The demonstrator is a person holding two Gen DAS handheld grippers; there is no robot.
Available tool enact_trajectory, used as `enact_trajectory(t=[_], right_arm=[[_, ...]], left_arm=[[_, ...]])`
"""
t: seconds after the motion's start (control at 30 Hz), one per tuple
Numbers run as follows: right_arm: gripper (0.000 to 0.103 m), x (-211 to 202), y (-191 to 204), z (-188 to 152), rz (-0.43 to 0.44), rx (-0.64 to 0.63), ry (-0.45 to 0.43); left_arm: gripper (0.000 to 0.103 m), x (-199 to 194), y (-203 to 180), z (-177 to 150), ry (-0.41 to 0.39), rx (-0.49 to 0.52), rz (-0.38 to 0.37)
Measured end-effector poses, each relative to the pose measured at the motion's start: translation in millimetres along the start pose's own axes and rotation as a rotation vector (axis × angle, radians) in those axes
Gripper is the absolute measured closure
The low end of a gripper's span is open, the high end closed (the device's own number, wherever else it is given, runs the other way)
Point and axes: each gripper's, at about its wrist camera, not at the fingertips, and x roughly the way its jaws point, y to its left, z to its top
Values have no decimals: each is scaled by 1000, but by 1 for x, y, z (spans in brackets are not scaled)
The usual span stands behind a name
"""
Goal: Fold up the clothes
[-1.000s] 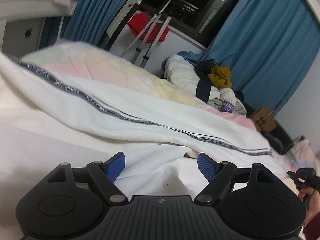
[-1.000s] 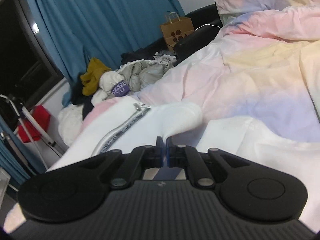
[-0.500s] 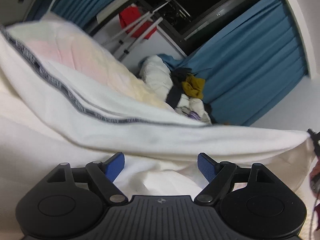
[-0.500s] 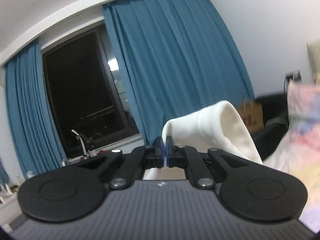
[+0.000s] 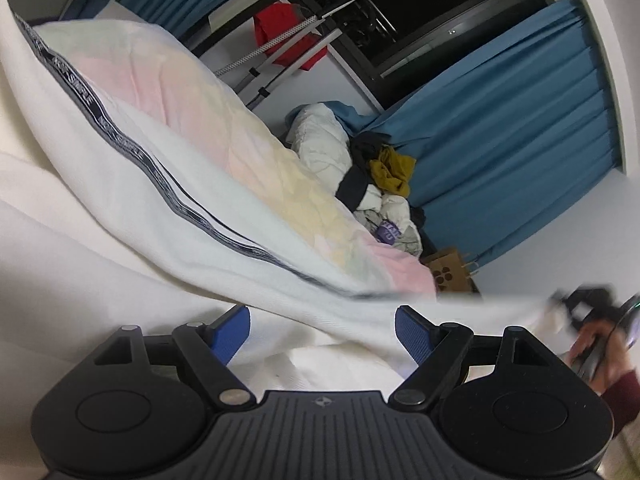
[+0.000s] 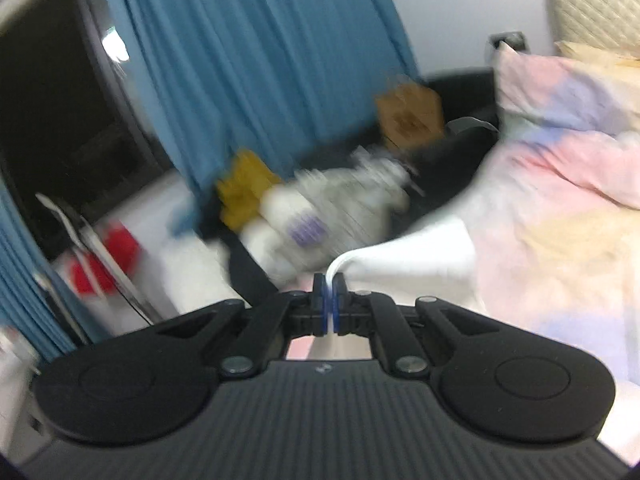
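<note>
The right gripper (image 6: 329, 300) pinches the white garment (image 5: 192, 216) by an edge, drawing it across the bed (image 6: 560, 208). The left gripper (image 5: 320, 330) gapes empty over it; next it should seize another edge.

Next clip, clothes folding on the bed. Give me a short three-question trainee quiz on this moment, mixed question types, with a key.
1. True or false: the left gripper has its jaws clamped on the white garment.
2. Multiple choice: what does the right gripper hold?
A. the mustard cloth
B. an edge of the white garment
C. nothing
3. Fill in: the patterned stripe running along the white garment is ____ in colour.

Key
1. False. The jaws stand wide apart, with the fabric lying in front of and below them.
2. B. The jaws are shut on a thin fold of white cloth.
3. Dark (navy or black); its lettering is too blurred to read with confidence.
</note>
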Motion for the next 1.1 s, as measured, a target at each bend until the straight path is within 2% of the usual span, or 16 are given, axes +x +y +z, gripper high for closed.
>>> enact_trajectory(t=[0.1, 0.17, 0.3, 0.47, 0.57, 0.7, 0.73, 0.9, 0.97, 1.03, 1.1], right_arm=[[98, -23, 12, 9, 124, -50, -217], [98, -23, 2, 7, 136, -32, -256], [98, 1, -54, -27, 12, -33, -155], [97, 45, -137, -104, -156, -59, 82], [96, 60, -179, -142, -174, -14, 183], [90, 49, -185, -155, -142, 4, 173], [85, 41, -185, -155, -144, 7, 168], [78, -21, -188, -150, -131, 35, 117], [71, -49, -180, -149, -133, 29, 118], [71, -73, -173, -151, -117, 36, 122], [70, -97, -166, -155, -92, 61, 121]], left_arm=[[22, 2, 0, 1, -7, -5, 0], [22, 3, 0, 2, -13, -2, 5], [22, 3, 0, 1, -10, 2, 15], [22, 1, -3, -3, -6, 31, 35], [22, 1, -9, -8, -1, 61, 57], [22, -1, -19, -11, 4, 104, 70], [22, -2, -21, -11, 4, 115, 76], [22, -21, -34, -15, -12, 147, 92], [22, -35, -39, -17, -18, 154, 101], [22, -53, -43, -19, -24, 146, 112], [22, -72, -43, -20, -9, 110, 155]])
